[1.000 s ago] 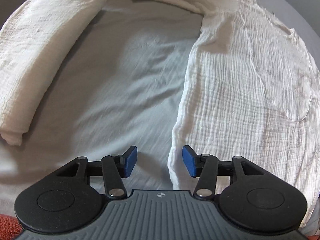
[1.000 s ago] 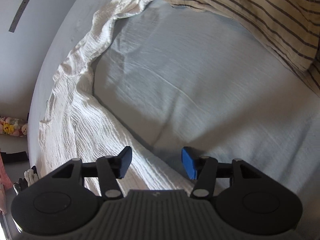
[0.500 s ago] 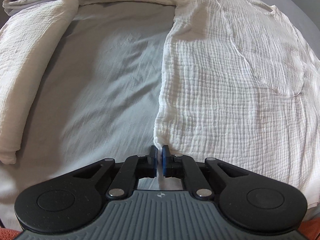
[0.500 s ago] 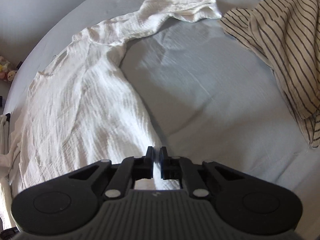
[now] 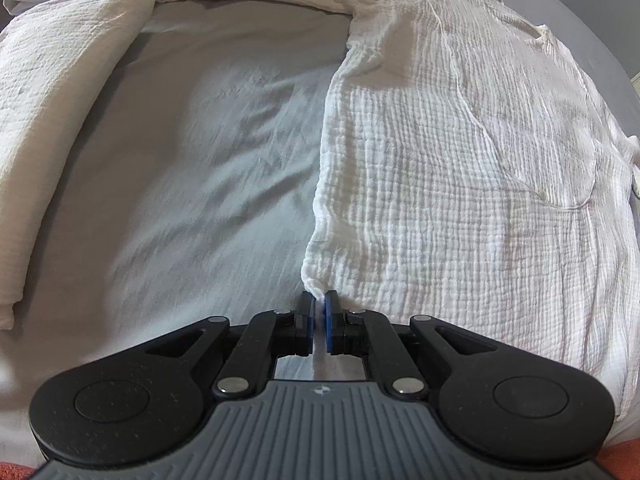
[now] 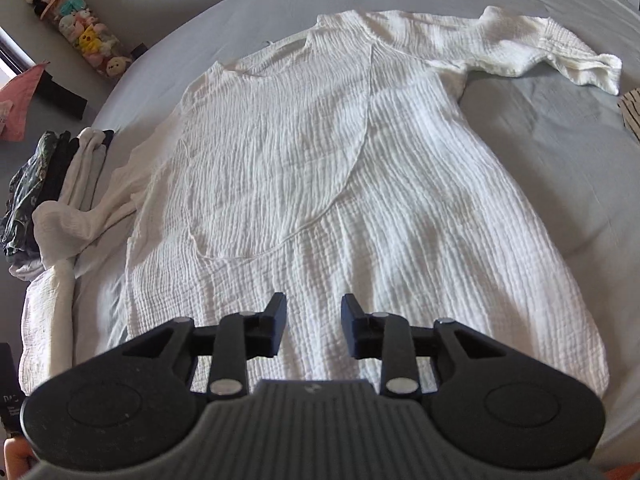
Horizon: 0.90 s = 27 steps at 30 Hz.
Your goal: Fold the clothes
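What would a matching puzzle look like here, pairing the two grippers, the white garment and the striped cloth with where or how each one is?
1. left gripper
2. right gripper
3. white garment
4. striped cloth

A. spread flat on the grey bed
B. jaws apart, nothing between them
C. at the picture's right edge
D. pinching a fabric corner

Pairs: 1-D, 2-B, 3-A, 4-C

I see a big bed with a soft grey sheet (image 6: 560, 184) that fills most of both views. The sheet has small wrinkles, and daylight falls on it in bright patches with soft shadows. Past the far edge of the bed I see a pale grey floor (image 6: 132, 4). A row of little stuffed toys (image 6: 80, 28) lies there, with a panda at one end. Near the left edge I see a pink cloth (image 6: 18, 100) and a dark flat thing just beside it.
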Available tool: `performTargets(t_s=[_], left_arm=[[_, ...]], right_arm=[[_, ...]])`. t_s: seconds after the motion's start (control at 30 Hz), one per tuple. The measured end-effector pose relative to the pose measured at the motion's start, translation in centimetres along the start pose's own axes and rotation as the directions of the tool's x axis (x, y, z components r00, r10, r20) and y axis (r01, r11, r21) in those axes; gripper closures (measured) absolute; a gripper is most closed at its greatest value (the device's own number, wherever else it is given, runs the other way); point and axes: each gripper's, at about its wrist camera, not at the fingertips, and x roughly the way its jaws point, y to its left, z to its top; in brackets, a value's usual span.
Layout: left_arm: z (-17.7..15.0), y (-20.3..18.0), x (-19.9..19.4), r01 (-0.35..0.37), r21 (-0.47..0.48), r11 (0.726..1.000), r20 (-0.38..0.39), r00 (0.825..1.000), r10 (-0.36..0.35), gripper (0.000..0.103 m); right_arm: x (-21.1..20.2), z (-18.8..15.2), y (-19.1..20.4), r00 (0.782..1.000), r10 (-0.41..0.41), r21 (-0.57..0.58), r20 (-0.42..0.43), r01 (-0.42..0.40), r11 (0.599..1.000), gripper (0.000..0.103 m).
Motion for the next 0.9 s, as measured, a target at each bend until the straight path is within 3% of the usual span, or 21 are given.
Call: performTargets(t_s=[0.2,0.37,0.57,0.6,0.67,0.73,0.8,0.83,0.87,0.9], left_arm=[[0.0,-0.3,-0.1,-0.003,0.009,1.0,0.005,1.0,0.003,0.097],[0.0,0.1,-0.3,0.0,0.011,1.0,0.008,1.0,0.0,0.097],[0.2,0.8,-0.4,0.0,0.025,1.0,0.004,1.0,0.0,0.097],[0.2,0.8,-0.4,-0.002,0.026,1.0,0.004,1.0,0.002,0.097],[0.3,0.6,-0.3,-0.006,0.03,1.0,0.004,1.0,0.005,0.097],[0.3,0.5,-0.2,-0.008,0.031,0.999,0.003,1.0,0.008,0.097],[0.3,0.5,-0.2,-0.009,0.032,0.999,0.003,1.0,0.009,0.097],[0.3,0.5,-0.2,-0.007,0.031,0.999,0.003,1.0,0.006,0.097],[0.2,0.6,-0.3,-0.003,0.028,1.0,0.002,1.0,0.003,0.097],[0.2,0.7,-0.4,0.0,0.024,1.0,0.002,1.0,0.0,0.097]], right_arm=[[-3.1,0.9,-2.9,0.994,-0.09,0.029,0.06,0.088,0.996,0.068],[-3.0,0.6,-6.8,0.982,-0.187,0.076,0.02,0.185,0.98,0.068],[-1.6,0.6,-13.0,0.927,-0.364,0.158,-0.087,0.374,0.914,0.067],[-1.4,0.6,-14.1,0.917,-0.385,0.173,-0.107,0.398,0.901,0.065],[-0.9,0.4,-15.7,0.905,-0.395,0.192,-0.159,0.421,0.887,0.045],[0.0,0.2,-16.7,0.916,-0.327,0.219,-0.232,0.377,0.9,0.042],[0.7,0.0,-16.3,0.906,-0.318,0.184,-0.281,0.376,0.908,0.044],[1.0,-0.1,-16.1,0.899,-0.315,0.166,-0.304,0.375,0.912,0.05],[1.1,-0.1,-15.9,0.896,-0.312,0.149,-0.315,0.371,0.917,0.066],[0.8,-0.2,-15.7,0.899,-0.302,0.141,-0.318,0.36,0.922,0.074]])
